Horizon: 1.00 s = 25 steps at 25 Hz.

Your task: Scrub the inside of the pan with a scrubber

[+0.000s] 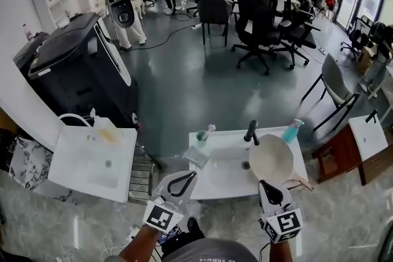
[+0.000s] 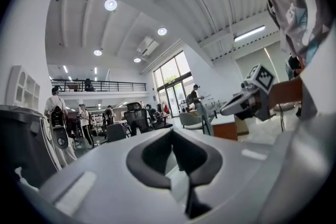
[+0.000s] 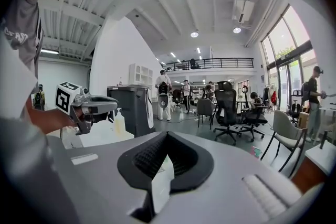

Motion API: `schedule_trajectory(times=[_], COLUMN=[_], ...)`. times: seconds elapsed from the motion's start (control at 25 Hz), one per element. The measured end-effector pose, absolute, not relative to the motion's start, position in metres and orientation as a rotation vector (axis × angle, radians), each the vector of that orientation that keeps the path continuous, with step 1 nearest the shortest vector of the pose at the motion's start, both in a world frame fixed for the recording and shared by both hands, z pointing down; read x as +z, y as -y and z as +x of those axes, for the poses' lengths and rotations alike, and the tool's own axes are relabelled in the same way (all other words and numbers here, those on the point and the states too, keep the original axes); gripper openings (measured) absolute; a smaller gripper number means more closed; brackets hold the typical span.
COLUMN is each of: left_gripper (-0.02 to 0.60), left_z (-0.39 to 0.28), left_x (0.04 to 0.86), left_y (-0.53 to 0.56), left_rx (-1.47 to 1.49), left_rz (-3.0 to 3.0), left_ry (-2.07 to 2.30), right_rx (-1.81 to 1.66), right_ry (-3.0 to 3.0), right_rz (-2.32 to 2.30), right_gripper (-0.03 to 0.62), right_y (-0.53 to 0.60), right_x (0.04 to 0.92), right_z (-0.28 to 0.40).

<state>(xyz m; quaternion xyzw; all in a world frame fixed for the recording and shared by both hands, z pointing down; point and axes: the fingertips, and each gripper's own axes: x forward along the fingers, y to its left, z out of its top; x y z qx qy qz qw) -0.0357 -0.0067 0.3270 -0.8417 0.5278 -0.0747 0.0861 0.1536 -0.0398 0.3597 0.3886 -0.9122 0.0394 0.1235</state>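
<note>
**A:** Head view first. Where did everything sit?

**B:** The pan (image 1: 271, 159) lay tipped at the basin's right side on the white tabletop (image 1: 212, 190), beside the tap (image 1: 250, 131). The scrubber (image 1: 196, 157) lay near the left edge. The left tongs (image 1: 191, 176) and right tongs (image 1: 265, 184) hovered short of both.

**A:** Left gripper view?

**B:** The tongs were pressed together and held nothing. It looked across the room and showed neither the pan nor the scrubber.

**A:** Right gripper view?

**B:** Those were pressed together too. A pale sliver in the gap was probably the tabletop behind.

**A:** Risks?

**B:** Reaching with the tongs closed could shove the scrubber off the edge. The leaning pan might also rock if nothing steadied it.
</note>
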Motion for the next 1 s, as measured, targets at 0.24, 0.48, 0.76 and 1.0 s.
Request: schedule_trajectory(times=[0.24, 0.48, 0.76, 1.0], left_gripper=[0.003, 0.003, 0.003, 0.003], left_z=[-0.089, -0.133, -0.164, -0.178], left_x=[0.339, 0.349, 0.366, 0.372], left_y=[0.027, 0.032, 0.025, 0.022], left_rx=[-0.196, -0.187, -0.177, -0.207], left_rz=[-2.525, -2.507, -2.502, -2.459], left_ry=[-1.611, -1.611, -1.709, -1.781], right_rx=[0.103, 0.100, 0.109, 0.151], right_ry=[2.633, 2.610, 2.585, 2.571], right_rz=[1.091, 1.015, 0.880, 0.737], right_gripper=[0.002, 0.003, 0.003, 0.005], right_y=[0.065, 0.081, 0.097, 0.113], right_x=[0.370, 0.383, 0.411, 0.446], right_z=[0.098, 0.040, -0.011, -0.044])
